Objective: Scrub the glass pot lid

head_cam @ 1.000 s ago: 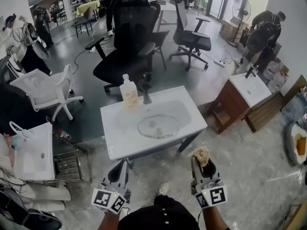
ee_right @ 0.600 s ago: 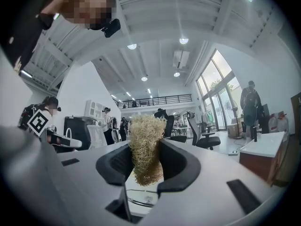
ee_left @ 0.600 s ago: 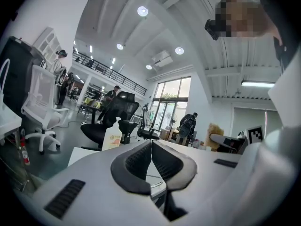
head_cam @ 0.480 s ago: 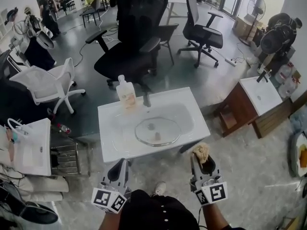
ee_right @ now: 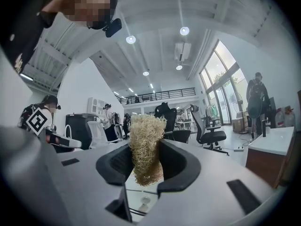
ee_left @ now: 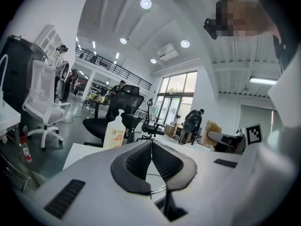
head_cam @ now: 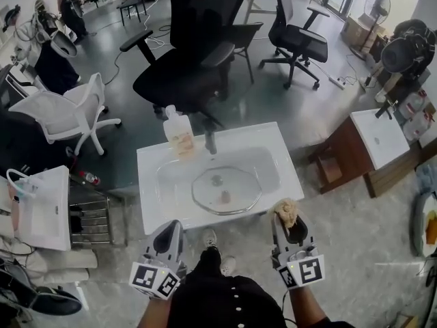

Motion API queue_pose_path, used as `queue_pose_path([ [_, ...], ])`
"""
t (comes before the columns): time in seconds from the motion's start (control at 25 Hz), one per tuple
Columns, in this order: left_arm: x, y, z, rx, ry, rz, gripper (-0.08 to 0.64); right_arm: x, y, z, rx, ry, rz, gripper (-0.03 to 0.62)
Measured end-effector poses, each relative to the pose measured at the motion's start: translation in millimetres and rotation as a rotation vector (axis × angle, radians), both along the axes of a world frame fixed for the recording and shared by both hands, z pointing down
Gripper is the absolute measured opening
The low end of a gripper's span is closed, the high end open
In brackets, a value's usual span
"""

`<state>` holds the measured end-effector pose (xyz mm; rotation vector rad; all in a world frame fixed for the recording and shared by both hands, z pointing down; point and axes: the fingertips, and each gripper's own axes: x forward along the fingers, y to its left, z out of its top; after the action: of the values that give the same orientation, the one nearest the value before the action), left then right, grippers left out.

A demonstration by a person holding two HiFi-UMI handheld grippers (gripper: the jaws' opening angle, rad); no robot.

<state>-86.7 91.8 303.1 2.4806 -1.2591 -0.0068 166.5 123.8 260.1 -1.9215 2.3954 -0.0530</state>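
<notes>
Left gripper (ee_left: 151, 144): fingers clenched, nothing between them. Right gripper (ee_right: 145, 166): fingers grasping a fibrous scrub pad (ee_right: 145, 140). Glass pot lid (head_cam: 226, 189) lay flat in the white sink (head_cam: 151, 214), ahead of both finger pairs, untouched. Soap bottle (head_cam: 179, 134) stood beyond it.

White rectangular ceramic washbasin (head_cam: 147, 191) at centre. On its back rim, clear plastic pump bottle with orange label (head_cam: 179, 134), just beside dark metal tap (head_cam: 209, 142). Behind, large black swivel office chair (head_cam: 184, 67). Left, white mesh swivel chair (head_cam: 61, 118). Right, brown wooden vanity cabinet with white top (head_cam: 345, 159).
</notes>
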Motion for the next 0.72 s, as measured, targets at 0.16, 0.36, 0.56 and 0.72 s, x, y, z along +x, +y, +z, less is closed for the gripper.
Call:
queue_pose_path([
  [0.16,6.3,-34.5,-3.6,0.018,0.009,0.011,0.026,2.1,-29.8,-7.6,0.017,0.028,-0.003,0.149],
  [0.36,5.0,-79.2,-2.3,0.025,0.008,0.016,0.026,-2.8,-73.1,-11.0,0.014,0.053,-0.012,0.149],
  [0.56,-3.4,-110.9,27.4,-0.039,-0.012,0.024,0.026,-16.2,-110.5,4.6,-0.038,0.116,-0.034,0.149],
  [0.72,-4.6,-127.7,63.0,-0.131,-0.029,0.045,0.026,-28.5,-133.1,30.8,-0.096,0.201,-0.076,0.15],
])
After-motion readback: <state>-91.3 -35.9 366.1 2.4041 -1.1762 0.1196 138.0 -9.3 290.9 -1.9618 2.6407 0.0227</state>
